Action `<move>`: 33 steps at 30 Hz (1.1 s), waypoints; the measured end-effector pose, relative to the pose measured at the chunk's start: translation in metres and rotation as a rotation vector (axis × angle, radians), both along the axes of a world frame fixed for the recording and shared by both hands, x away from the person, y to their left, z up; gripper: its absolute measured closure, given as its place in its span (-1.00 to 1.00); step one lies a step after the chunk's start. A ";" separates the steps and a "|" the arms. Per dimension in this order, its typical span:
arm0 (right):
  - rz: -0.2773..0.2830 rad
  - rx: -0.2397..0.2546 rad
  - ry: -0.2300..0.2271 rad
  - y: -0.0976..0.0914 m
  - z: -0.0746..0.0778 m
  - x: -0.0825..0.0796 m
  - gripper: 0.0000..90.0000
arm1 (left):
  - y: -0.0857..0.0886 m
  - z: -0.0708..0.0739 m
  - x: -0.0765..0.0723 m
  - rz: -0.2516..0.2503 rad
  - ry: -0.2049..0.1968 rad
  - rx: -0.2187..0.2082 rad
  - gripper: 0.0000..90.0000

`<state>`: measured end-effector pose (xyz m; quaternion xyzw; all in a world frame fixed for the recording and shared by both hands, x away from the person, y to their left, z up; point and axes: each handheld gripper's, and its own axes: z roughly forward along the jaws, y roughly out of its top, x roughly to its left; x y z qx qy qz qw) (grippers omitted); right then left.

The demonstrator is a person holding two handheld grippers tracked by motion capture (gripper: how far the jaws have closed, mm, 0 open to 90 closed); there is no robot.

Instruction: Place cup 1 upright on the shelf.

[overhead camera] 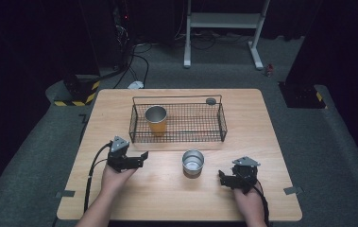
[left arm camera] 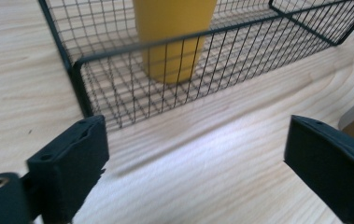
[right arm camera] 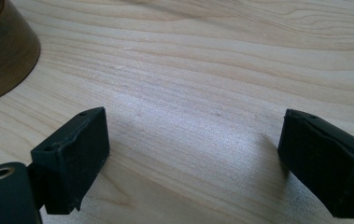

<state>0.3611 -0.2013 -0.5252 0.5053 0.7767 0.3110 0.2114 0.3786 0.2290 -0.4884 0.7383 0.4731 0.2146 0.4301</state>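
On the table (overhead camera: 261, 118), brown cup (overhead camera: 193, 163) stands between both grippers; left gripper (overhead camera: 141, 158) jaws wide apart, empty, near wire basket (overhead camera: 221, 123) holding yellow cup (overhead camera: 156, 120); right gripper (overhead camera: 222, 178) also wide, empty.

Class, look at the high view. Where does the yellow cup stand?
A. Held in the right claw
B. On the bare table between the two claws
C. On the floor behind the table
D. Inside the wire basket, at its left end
D: the yellow cup stands upright inside the wire basket, near its left end.
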 end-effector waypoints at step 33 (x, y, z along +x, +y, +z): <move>-0.001 0.002 0.002 0.001 0.000 -0.001 -0.80 | 0.015 -0.042 -0.045 -0.021 0.133 0.179 -0.92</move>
